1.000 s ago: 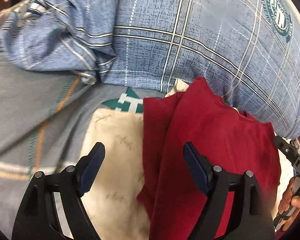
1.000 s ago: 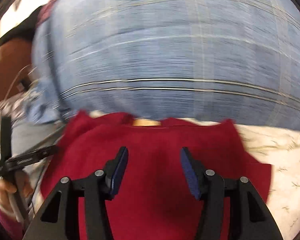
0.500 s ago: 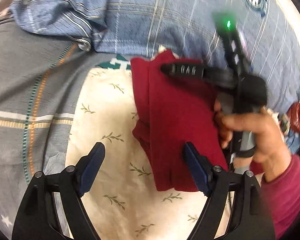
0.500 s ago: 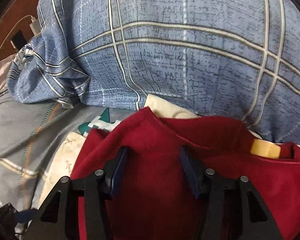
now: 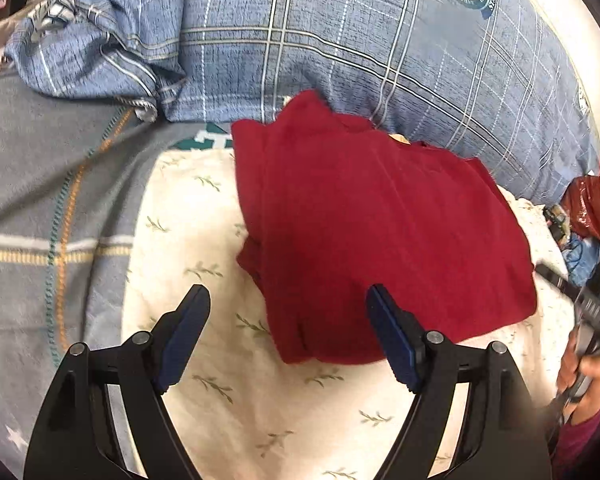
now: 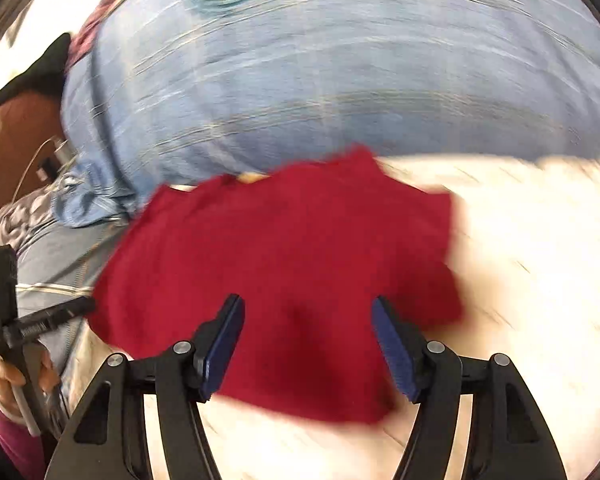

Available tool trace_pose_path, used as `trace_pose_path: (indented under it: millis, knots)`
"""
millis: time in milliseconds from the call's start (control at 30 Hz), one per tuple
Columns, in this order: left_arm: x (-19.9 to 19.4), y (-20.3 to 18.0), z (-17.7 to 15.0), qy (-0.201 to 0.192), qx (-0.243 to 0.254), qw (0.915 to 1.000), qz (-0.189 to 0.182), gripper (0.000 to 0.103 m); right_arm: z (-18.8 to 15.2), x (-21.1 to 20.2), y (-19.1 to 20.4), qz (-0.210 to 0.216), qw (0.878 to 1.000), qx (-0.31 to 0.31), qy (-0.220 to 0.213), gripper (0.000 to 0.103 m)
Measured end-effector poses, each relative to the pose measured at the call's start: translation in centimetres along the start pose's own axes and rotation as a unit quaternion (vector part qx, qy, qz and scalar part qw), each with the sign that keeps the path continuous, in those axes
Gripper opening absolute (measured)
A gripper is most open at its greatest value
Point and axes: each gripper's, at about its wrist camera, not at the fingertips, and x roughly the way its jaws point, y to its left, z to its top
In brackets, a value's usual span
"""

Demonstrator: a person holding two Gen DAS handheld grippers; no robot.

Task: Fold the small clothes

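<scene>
A: Sharp from the left wrist: red garment (image 5: 380, 232) folded into a rough rectangle, doubled edges stacked along its left side, flat on a cream cloth with leaf sprigs (image 5: 204, 360). Behind, a blue plaid pillow (image 5: 340, 40) with a round green crest, touching the garment's far edge. Off to the left, a grey blanket with an orange stripe (image 5: 40, 200). At the right rim, a hand (image 5: 584, 376) around a black handle.

B: Smeared with motion from the right wrist. Same red garment (image 6: 284, 272) as a blur on the cream cloth (image 6: 540, 280), blue pillow (image 6: 340, 80) above. Only here: brown wood at far left, plus the other hand (image 6: 12, 376) gripping a handle at the left rim.

A: Left gripper (image 5: 288, 336) with jaws wide apart, nothing pinched. Near corner of the garment between the blue pads, right pad over red cloth, left pad over cream.

B: Right gripper (image 6: 308, 344) with jaws opening, no cloth clamped. Garment's near part seen between the pads and beyond them; contact hard to tell in the blur.
</scene>
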Motion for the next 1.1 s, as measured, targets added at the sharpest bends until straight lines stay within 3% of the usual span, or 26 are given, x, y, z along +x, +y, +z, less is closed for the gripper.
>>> trace_pose_path:
  millis: [100, 167, 267, 333, 433, 600, 733, 767, 867, 967, 1100]
  knots:
    - [-0.2, 0.0, -0.5, 0.003, -0.013, 0.9999, 0.002, 0.080, -1.4, 1.1, -1.5, 0.001, 1.000, 0.012, 0.028, 0.052]
    - [-0.3, 0.0, -1.1, -0.001, -0.022, 0.9998, 0.004, 0.080, -1.6, 2.5, -1.1, 0.012, 0.999, 0.001, 0.033, 0.025]
    - [-0.3, 0.8, -1.9, 0.002, -0.039, 0.9992, 0.005, 0.080, -1.6, 3.2, 0.0, -0.009, 0.999, -0.028, 0.023, 0.009]
    - [-0.2, 1.3, -2.3, 0.003, -0.041, 0.9990, 0.015, 0.080, -1.2, 1.8, 0.2, -0.010, 0.999, -0.047, 0.007, 0.007]
    - [-0.1, 1.3, -2.0, 0.000, -0.031, 0.9993, 0.022, 0.080, -0.8, -0.4, 0.1, -0.044, 0.996, -0.073, -0.028, 0.006]
    - [0.1, 0.5, -1.9, -0.003, -0.009, 0.9997, 0.022, 0.080, -1.7, 1.8, -0.2, -0.067, 0.995, -0.068, 0.015, 0.006]
    - [0.2, 0.7, -2.0, -0.001, -0.006, 0.9995, 0.032, 0.080, -0.7, 0.2, 1.1, -0.072, 0.996, -0.046, 0.005, 0.018]
    - [0.1, 0.9, -1.9, 0.000, -0.012, 0.9995, 0.029, 0.080, -0.3, -0.5, 1.5, -0.065, 0.997, -0.037, -0.004, 0.027]
    - [-0.1, 1.3, -1.6, -0.006, -0.023, 0.9991, 0.035, 0.080, 1.2, -1.4, 4.4, -0.021, 0.998, -0.057, -0.029, 0.040]
    - [-0.2, 1.8, -1.4, -0.010, -0.042, 0.9985, 0.034, 0.080, 3.0, 1.7, 9.5, 0.026, 0.994, -0.108, -0.015, 0.040]
    - [0.0, 2.2, -1.3, -0.012, -0.052, 0.9979, 0.038, 0.080, 6.0, 8.7, 16.6, 0.058, 0.986, -0.158, 0.014, 0.037]
